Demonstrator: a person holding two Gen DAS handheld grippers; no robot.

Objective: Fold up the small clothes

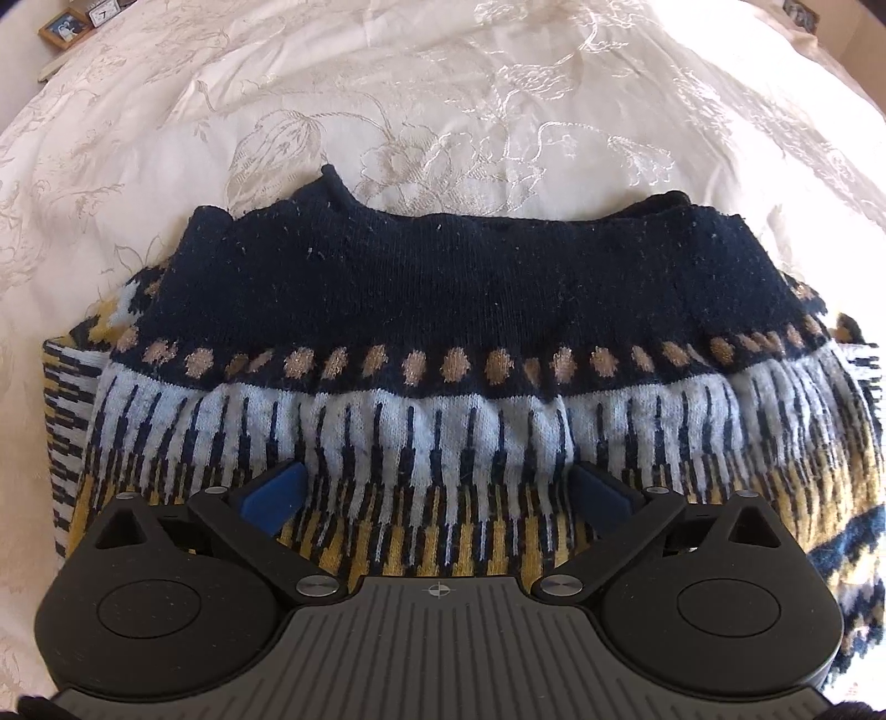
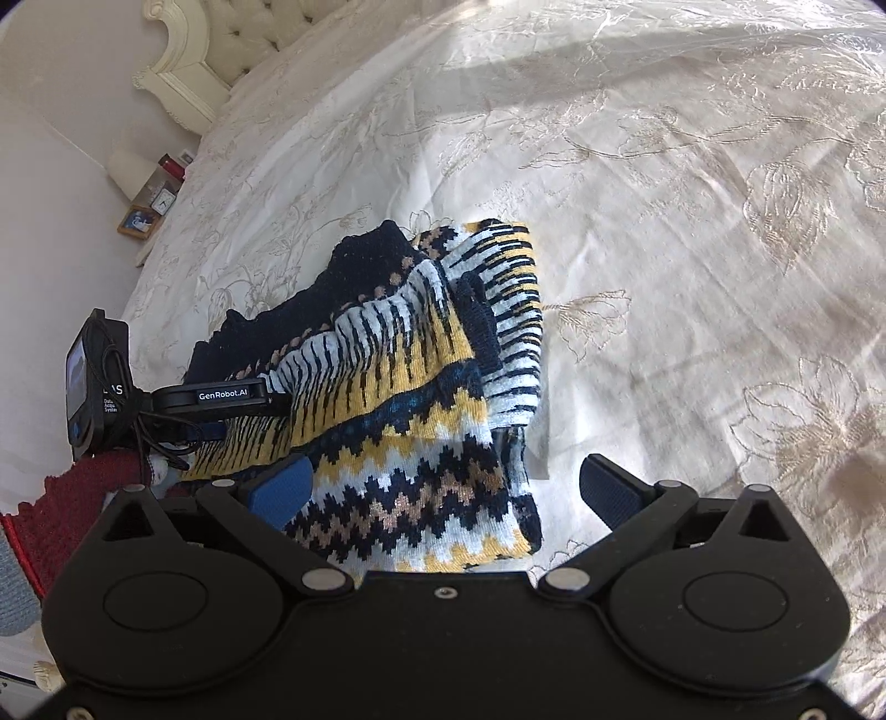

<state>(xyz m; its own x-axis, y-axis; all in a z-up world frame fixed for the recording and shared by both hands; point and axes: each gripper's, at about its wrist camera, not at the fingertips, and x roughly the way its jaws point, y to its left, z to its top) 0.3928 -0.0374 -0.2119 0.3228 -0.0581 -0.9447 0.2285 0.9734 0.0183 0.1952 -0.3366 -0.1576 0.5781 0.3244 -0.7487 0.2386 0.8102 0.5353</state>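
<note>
A knitted sweater (image 1: 443,343) lies folded in a pile on the bed, with a navy band on top and white, yellow and navy patterns below. My left gripper (image 1: 437,490) is open and low over its near edge, its blue pads (image 1: 271,493) spread wide with the knit between them. In the right wrist view the same sweater (image 2: 421,387) shows zigzag stripes at its near end. My right gripper (image 2: 443,490) is open, and that near end lies between its fingers. The left gripper (image 2: 221,400) reaches into the pile from the left.
A cream embroidered bedspread (image 2: 692,221) covers the bed all around the sweater. A padded headboard (image 2: 221,44) and a nightstand with a picture frame (image 2: 137,221) are at the far left. A person's red knitted sleeve (image 2: 66,515) is behind the left gripper.
</note>
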